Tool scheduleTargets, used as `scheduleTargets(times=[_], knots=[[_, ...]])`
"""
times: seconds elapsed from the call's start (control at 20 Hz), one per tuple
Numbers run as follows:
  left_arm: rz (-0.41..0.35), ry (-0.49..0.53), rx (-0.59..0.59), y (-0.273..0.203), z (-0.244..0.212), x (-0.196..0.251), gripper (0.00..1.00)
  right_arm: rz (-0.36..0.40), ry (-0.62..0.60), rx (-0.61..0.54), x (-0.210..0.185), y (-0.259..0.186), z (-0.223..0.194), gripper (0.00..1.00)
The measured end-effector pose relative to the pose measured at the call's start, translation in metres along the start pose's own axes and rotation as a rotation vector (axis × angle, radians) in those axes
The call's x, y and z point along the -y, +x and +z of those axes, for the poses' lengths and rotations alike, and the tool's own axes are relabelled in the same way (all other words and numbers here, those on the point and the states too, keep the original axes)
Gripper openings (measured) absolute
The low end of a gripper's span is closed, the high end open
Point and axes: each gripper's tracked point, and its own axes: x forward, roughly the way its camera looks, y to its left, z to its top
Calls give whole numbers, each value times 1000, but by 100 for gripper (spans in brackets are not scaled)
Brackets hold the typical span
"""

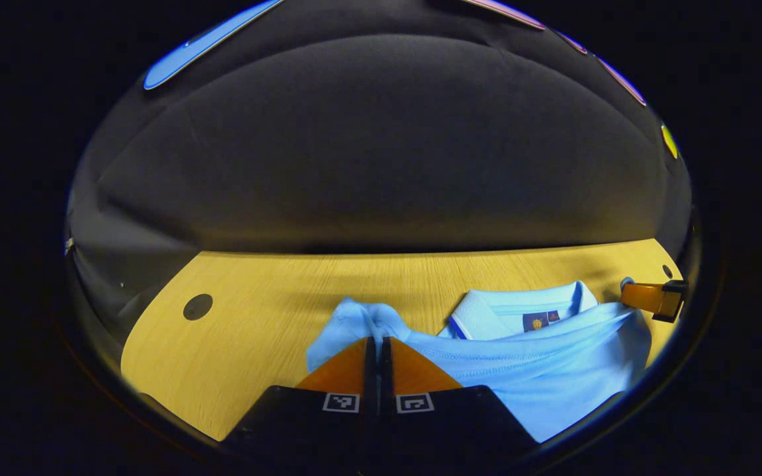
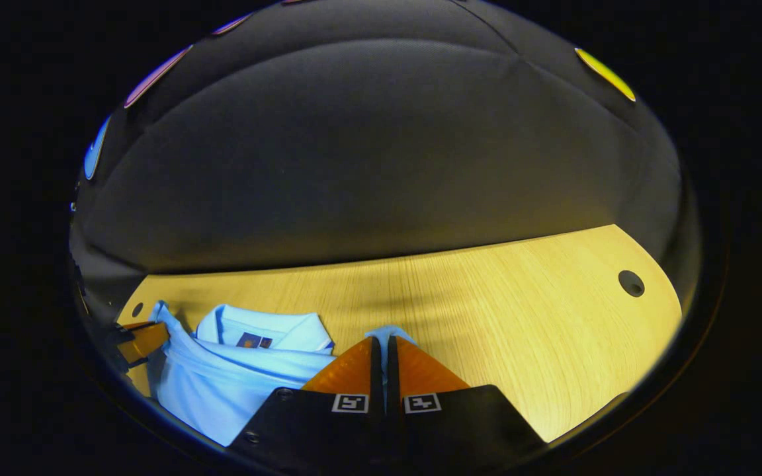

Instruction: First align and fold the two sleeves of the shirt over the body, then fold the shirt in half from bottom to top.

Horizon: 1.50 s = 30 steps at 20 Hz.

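The wooden desk [image 1: 275,291] carries the things, and it has a round dark hole [image 1: 198,307] near its left end in the left gripper view and another hole [image 2: 631,283] near its right end in the right gripper view. On the desk lies the light blue shirt [image 1: 553,370], with its collar [image 1: 487,314] on the far side and a small dark label [image 1: 540,321] inside the neck. The cloth is rumpled and raised at both sides. The left tool [image 1: 378,344] has its two fingers nearly together, and they pinch a bunch of the shirt cloth, the left sleeve [image 1: 354,320], which stands up just beyond the tips. The right tool [image 2: 381,344] is also closed to a thin gap, and a fold of blue cloth, the right sleeve [image 2: 387,332], is caught between its fingers. In each view the other tool is seen at the far edge of the shirt, touching the cloth.
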Motion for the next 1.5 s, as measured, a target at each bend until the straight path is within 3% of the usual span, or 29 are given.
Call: scheduleTargets(times=[0.1,0.15,0.3,0.35,0.45,0.55,0.7,0.8,1.1,1.2,1.5], knots=[[13,12,-3,3,-2,-3,7,-7,-13,2,0,2,-1,5],[13,17,-6,5,-4,-3,12,-14,-20,3,1,2,-2,5],[24,30,-4,4,-4,-6,33,-21,-12,-8,1,3,-5,12],[23,35,-5,6,-5,-6,46,-22,-5,-9,1,4,-5,14],[26,38,-4,7,-5,-9,73,-24,-7,-11,-1,3,-5,44],[25,28,-3,6,-4,-9,75,-24,-16,-13,-2,4,-6,57],[17,16,9,3,0,-10,94,-34,-22,-16,-3,0,-4,76],[18,12,18,0,4,-10,95,-40,-26,-14,-1,1,-5,88],[13,-17,70,-17,28,-8,96,-25,-22,53,-3,-20,12,93],[29,-32,100,-30,38,-11,96,-27,-38,102,-4,-34,22,99],[10,-40,200,-94,63,-8,96,-11,-50,191,-12,-96,50,99]])
